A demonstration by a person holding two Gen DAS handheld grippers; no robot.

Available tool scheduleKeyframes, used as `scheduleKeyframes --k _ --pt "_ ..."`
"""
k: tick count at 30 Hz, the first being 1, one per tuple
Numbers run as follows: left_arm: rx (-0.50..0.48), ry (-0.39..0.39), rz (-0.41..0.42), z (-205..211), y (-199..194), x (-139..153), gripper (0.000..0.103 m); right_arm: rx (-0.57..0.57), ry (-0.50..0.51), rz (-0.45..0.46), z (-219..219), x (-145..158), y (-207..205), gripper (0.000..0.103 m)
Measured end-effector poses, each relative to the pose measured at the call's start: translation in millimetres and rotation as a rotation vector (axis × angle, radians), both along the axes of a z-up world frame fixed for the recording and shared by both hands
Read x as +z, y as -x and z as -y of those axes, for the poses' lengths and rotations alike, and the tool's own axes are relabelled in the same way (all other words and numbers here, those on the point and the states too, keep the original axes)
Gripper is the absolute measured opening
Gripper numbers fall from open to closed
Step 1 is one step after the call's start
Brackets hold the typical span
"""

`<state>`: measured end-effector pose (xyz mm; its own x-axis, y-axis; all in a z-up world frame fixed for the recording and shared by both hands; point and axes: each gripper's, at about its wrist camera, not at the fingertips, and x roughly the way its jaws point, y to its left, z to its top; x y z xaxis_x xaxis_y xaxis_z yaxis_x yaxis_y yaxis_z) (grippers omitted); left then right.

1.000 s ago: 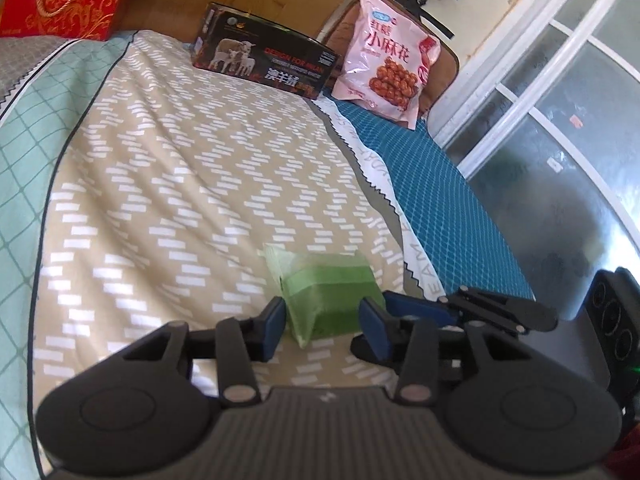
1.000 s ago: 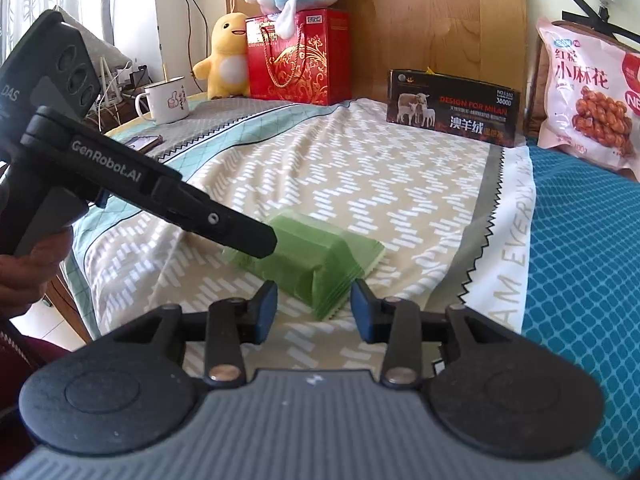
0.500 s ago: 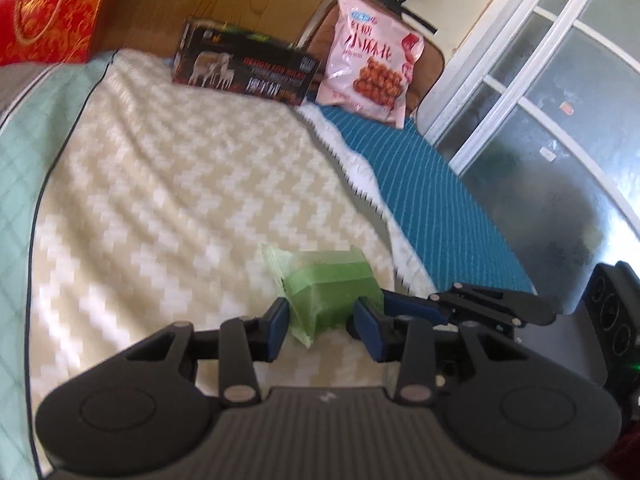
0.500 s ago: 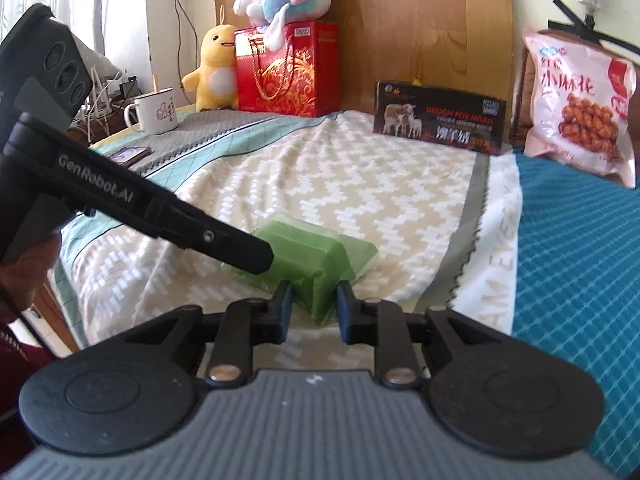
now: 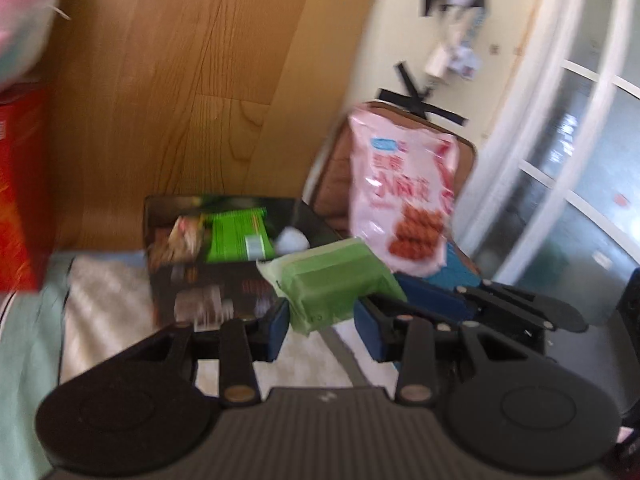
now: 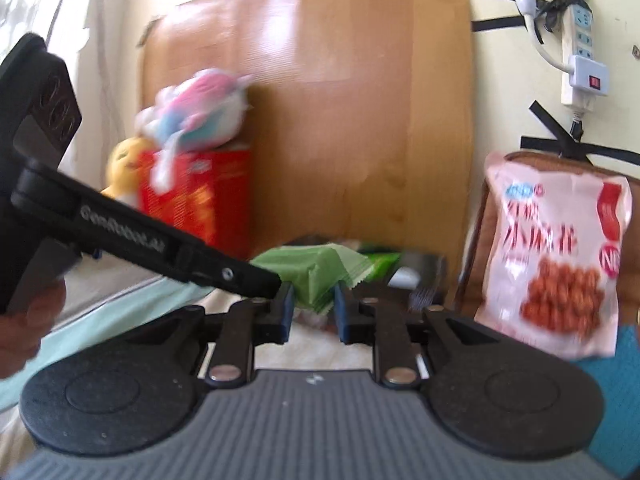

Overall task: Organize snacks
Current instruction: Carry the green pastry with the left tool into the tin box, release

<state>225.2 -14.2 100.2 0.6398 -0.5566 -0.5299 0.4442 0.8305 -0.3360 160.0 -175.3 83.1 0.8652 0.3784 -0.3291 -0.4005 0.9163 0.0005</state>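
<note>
Green packet (image 5: 340, 280) held off the bed between both grippers, long axis running left gripper (image 5: 320, 322) to right gripper (image 6: 314, 306). Jaws narrow, clamped on its ends; the right's just closed further. Left gripper arm reads "GenRobot.AI".

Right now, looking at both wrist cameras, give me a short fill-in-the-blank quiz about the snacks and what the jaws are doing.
1. Both the left gripper and the right gripper have their jaws closed on the same ____ packet.
2. The dark box behind it stands ____, with snacks inside.
3. The pink snack bag leans against a ____ cushion.

Missing words: green; open; brown
</note>
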Motion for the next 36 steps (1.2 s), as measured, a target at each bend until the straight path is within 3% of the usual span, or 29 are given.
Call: scheduleKeyframes --k 4,8,15,17,21,25,28,32,36 --pt "0.047 -0.003 -0.024 6.6 -60.0 -12.8 0.036 -0.026 -0.023 -0.043 3.3 -9.3 -65.5 0.022" --pt "0.086 -0.016 -0.041 5.0 -97.5 -29.8 0.036 -0.027 -0.036 -0.078 1.6 -27.3 -99.3 0.022" --pt "0.131 -0.114 -0.022 14.2 -110.7 -44.0 0.04 -0.055 -0.003 -0.094 -9.7 -49.5 -105.9 0.026" --pt "0.154 -0.131 -0.01 14.3 -104.3 -42.2 0.043 -0.066 0.003 -0.079 -10.1 -47.4 -93.9 0.034" --pt "0.21 -0.183 0.054 14.8 -73.5 -29.4 0.054 -0.079 -0.024 -0.058 -6.2 -34.4 -57.9 0.038" --pt "0.245 -0.246 0.123 15.1 -20.9 -18.3 0.057 -0.102 -0.063 -0.054 -1.7 -26.2 3.0 0.042" --pt "0.268 -0.289 0.159 17.0 23.9 -23.6 0.065 -0.123 -0.097 -0.057 -1.8 -26.9 36.2 0.055" --pt "0.284 -0.297 0.151 16.9 79.2 -40.8 0.071 -0.16 -0.136 -0.099 0.2 -38.8 91.7 0.058" --pt "0.289 -0.29 0.12 15.7 121.4 -59.2 0.072 -0.178 -0.113 -0.115 -3.6 -51.4 124.4 0.059"
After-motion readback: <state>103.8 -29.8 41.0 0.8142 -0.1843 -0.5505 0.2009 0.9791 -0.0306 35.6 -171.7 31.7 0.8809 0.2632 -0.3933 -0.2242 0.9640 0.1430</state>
